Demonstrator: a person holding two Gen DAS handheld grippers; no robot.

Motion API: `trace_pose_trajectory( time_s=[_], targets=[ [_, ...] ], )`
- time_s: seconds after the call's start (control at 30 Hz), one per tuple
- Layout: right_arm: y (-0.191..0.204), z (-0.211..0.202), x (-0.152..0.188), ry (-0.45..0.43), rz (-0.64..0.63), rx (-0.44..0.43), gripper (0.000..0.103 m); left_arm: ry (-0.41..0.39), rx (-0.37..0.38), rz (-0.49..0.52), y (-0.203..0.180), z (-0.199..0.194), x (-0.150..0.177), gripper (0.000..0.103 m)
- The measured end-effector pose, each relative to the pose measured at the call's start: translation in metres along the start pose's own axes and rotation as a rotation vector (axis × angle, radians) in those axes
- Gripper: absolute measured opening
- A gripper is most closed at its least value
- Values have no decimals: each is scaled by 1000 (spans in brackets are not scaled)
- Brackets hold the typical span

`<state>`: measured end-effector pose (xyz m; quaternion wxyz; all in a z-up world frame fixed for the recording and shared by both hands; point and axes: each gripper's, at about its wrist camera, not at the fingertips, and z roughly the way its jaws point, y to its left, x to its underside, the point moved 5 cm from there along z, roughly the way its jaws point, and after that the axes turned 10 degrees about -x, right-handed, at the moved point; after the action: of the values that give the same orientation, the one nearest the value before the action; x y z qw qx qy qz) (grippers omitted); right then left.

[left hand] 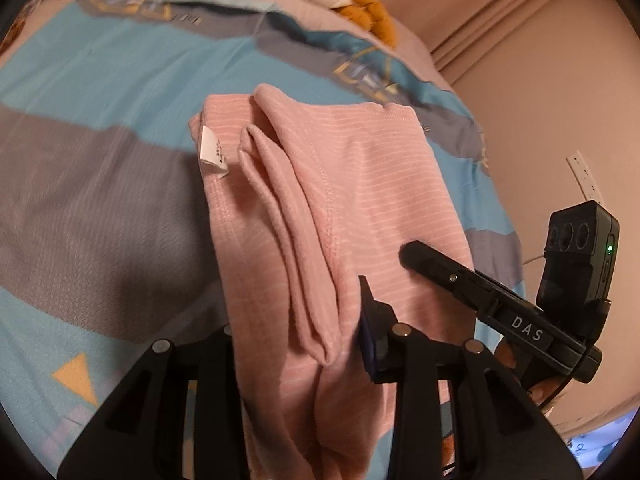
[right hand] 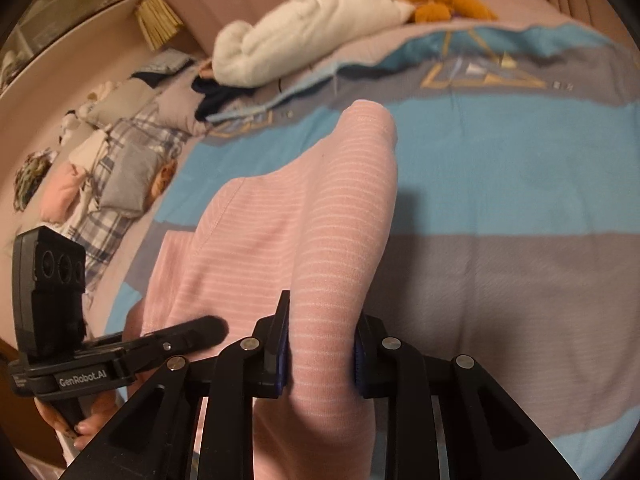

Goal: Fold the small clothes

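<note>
A pink striped garment (left hand: 352,200) lies partly folded on the bed, with a white label (left hand: 212,154) at its left edge and a doubled fold running down its middle. My left gripper (left hand: 304,344) is shut on the garment's near edge; the cloth covers its left finger. In the right wrist view the same pink garment (right hand: 320,240) rises between the fingers of my right gripper (right hand: 322,356), which is shut on a bunched fold of it. The right gripper also shows in the left wrist view (left hand: 460,276), and the left gripper in the right wrist view (right hand: 188,336).
The bedspread (right hand: 500,184) has blue, grey and pink blocks. A white and orange plush toy (right hand: 320,28) lies at the far end. Pillows and crumpled clothes (right hand: 116,152) lie along the left side. A pink curtain (left hand: 540,60) hangs beyond the bed's right edge.
</note>
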<state>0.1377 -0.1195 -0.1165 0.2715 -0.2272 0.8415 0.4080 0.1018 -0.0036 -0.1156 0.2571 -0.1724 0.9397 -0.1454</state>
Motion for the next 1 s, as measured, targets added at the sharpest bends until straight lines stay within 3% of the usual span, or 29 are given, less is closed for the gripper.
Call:
trace_pose_trajectory(
  time_s=[0.2,0.47,1.0],
  targets=[
    [-8,-29,-7,-51,-24,32,26,-44,6,59,-33,-10,1,35],
    [-32,-37,-1,-58,5,78,26,-24,-28,107,-60,15,7,35],
    [-74,-4,28,42,105,126,26,96,-126,113,-48,80,21,37]
  ],
)
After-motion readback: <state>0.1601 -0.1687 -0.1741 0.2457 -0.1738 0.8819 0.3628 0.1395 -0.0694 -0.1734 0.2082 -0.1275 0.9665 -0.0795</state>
